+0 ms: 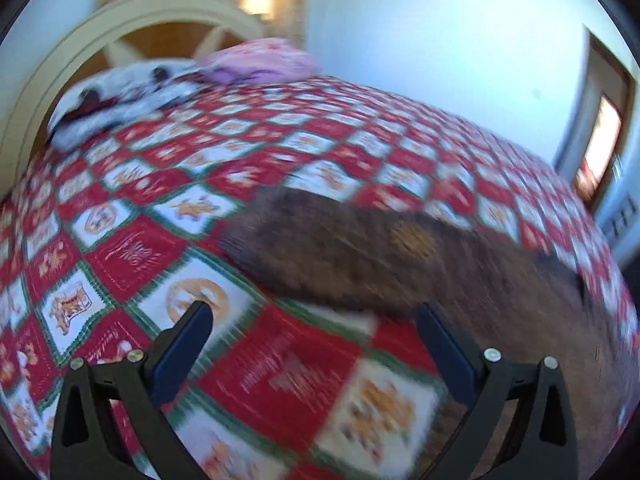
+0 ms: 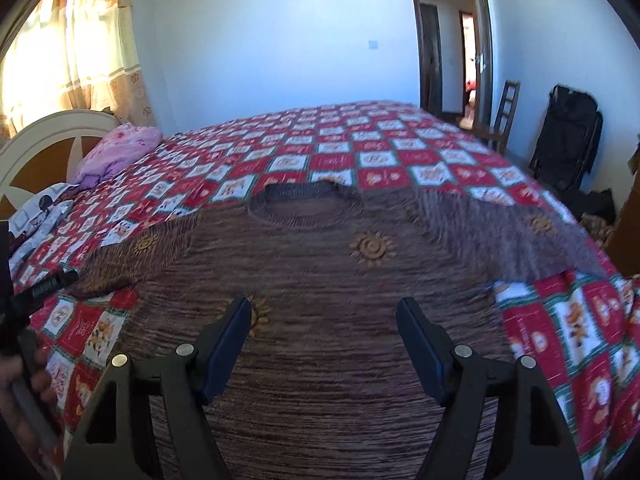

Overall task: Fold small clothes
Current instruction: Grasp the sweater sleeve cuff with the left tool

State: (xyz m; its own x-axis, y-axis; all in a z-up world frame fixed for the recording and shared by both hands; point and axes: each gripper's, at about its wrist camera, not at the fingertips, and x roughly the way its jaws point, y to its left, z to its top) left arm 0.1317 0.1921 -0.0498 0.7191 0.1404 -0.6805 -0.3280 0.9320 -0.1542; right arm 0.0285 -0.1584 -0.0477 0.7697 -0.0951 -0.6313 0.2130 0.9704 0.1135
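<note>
A brown knitted sweater with orange sun motifs lies flat on the bed, neck hole away from me, both sleeves spread out. My right gripper is open and empty above the sweater's body. In the left wrist view the sweater's left sleeve stretches across the quilt, blurred. My left gripper is open and empty over the quilt, its right finger at the sleeve's near edge.
The bed carries a red, white and green checkered quilt. A pink pillow and a white patterned cloth lie by the headboard. A chair, a black bag and an open door stand beyond the bed.
</note>
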